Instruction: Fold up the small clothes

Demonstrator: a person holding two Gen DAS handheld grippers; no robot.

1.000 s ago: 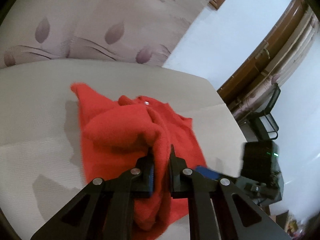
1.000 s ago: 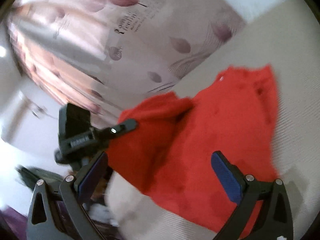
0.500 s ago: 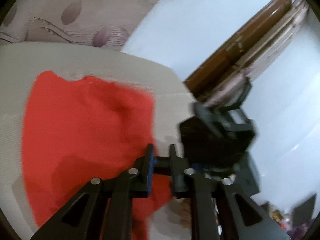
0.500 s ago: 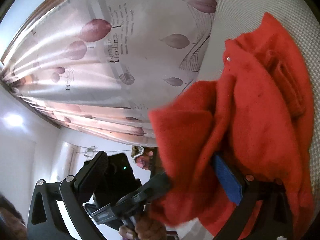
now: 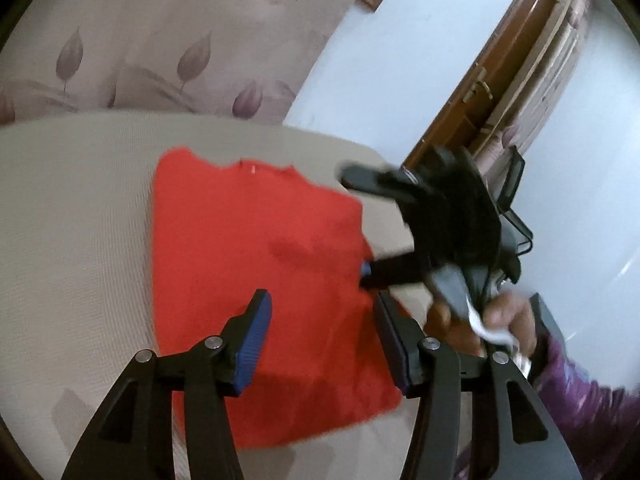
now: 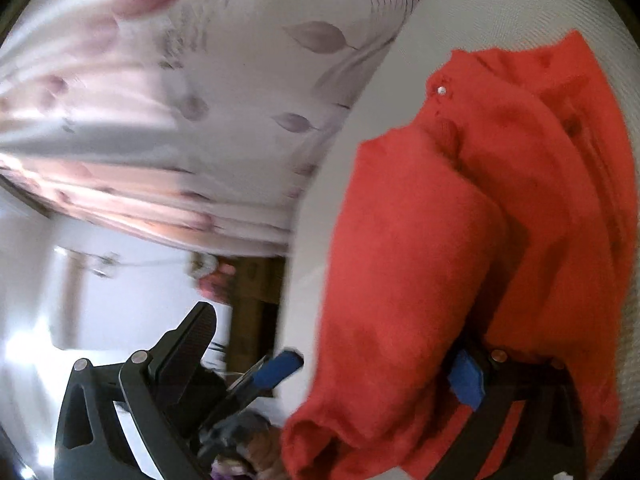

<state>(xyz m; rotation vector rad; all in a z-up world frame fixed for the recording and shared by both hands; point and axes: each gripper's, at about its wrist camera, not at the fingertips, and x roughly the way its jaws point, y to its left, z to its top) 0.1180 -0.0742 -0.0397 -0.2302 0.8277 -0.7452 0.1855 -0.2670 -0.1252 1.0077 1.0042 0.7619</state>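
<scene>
A red garment (image 5: 256, 248) lies spread flat on the beige table (image 5: 72, 220). My left gripper (image 5: 322, 340) hovers over its near edge; its jaws are opening and the blue pads stand clear of the cloth between them. At the garment's right edge my right gripper (image 5: 358, 222) is blurred, held by a hand (image 5: 508, 316). In the right wrist view the garment (image 6: 500, 220) shows a folded sleeve draped over the right finger of the right gripper (image 6: 328, 360), whose jaws stand wide apart. One blue pad (image 6: 280, 366) of the left gripper shows there.
A leaf-patterned curtain (image 5: 160, 40) hangs behind the table. To the right are a white wall, a brown door frame (image 5: 500, 80) and a black chair (image 5: 516, 184). The table's right edge runs close to the garment. A purple sleeve (image 5: 580, 400) is at lower right.
The left gripper, shut on a bunched fold of red cloth a second ago, has spread its jaws; the cloth now lies flat. The right gripper moved in against the garment, jaws still wide.
</scene>
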